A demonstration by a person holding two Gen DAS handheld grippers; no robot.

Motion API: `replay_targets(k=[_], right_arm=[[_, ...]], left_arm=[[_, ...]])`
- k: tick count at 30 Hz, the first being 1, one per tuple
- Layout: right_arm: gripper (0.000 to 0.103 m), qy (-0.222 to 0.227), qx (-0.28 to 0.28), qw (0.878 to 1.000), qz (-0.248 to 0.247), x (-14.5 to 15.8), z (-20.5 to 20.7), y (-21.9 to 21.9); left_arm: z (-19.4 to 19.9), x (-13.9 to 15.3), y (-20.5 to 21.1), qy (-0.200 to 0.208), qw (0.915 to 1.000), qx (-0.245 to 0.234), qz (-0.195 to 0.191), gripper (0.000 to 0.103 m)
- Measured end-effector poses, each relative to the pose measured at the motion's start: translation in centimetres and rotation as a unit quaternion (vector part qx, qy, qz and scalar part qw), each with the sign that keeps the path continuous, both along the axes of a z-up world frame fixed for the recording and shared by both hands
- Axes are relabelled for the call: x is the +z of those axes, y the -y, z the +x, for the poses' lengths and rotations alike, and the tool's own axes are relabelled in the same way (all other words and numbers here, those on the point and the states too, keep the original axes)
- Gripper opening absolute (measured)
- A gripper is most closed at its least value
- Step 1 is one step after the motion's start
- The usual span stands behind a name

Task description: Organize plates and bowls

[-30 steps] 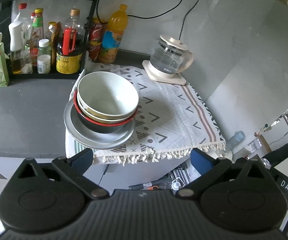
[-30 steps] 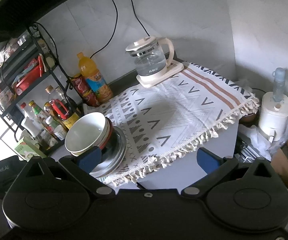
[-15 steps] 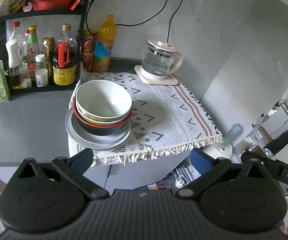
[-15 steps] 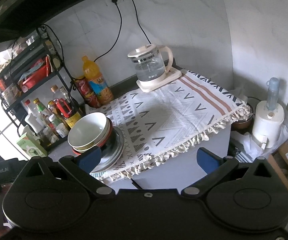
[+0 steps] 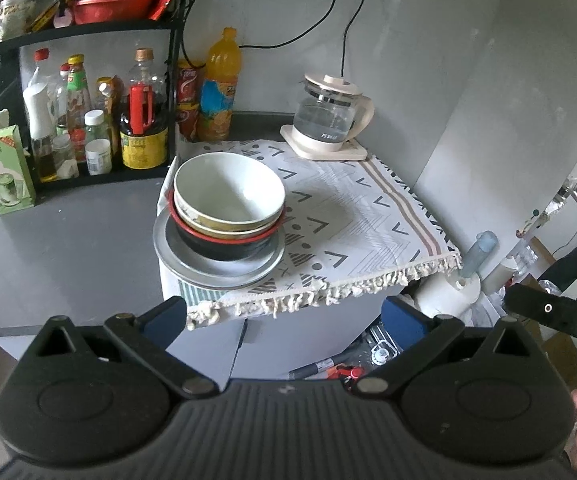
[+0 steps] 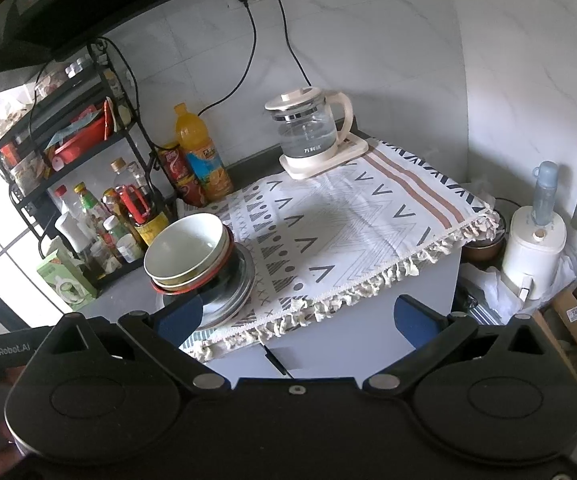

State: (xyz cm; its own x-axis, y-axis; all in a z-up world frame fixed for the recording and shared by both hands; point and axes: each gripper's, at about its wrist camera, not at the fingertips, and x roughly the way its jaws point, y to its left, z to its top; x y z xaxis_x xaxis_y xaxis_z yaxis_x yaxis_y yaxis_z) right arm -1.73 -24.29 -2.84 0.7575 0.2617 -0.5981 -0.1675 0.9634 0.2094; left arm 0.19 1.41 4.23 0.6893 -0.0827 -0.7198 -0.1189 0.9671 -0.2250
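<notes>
A stack stands at the near left corner of the patterned cloth (image 5: 352, 220): a white bowl (image 5: 228, 196) on top, a red-rimmed black bowl (image 5: 224, 246) under it, and a grey metal plate (image 5: 192, 268) at the bottom. The stack also shows in the right wrist view, with the white bowl (image 6: 184, 252) and the plate (image 6: 240, 288). My left gripper (image 5: 284, 320) is open and empty, held back from the counter's front edge. My right gripper (image 6: 296, 316) is open and empty, also off the front edge, right of the stack.
A glass kettle (image 5: 328, 120) on its base stands at the back of the cloth. A black rack (image 5: 88, 120) with bottles and jars stands at the left. An orange drink bottle (image 5: 218, 84) and cans stand by the wall. A green box (image 5: 4, 172) sits on the grey counter (image 5: 68, 248). A white appliance (image 6: 536, 248) stands right of the counter.
Both grippers have pulled back and risen away from the counter, so the stack looks smaller. The bowls and plate have not moved. Both grippers stay open.
</notes>
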Motion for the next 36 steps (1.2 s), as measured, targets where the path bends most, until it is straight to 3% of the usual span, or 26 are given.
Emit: replay_targets(k=[36], right_arm=[[0.103, -0.009, 0.009, 1.0, -0.023, -0.9, -0.2, -1.8]], left_arm=[[-0.2, -0.4, -1.1, -0.004, 0.9998, 0.018, -0.003, 0.102]])
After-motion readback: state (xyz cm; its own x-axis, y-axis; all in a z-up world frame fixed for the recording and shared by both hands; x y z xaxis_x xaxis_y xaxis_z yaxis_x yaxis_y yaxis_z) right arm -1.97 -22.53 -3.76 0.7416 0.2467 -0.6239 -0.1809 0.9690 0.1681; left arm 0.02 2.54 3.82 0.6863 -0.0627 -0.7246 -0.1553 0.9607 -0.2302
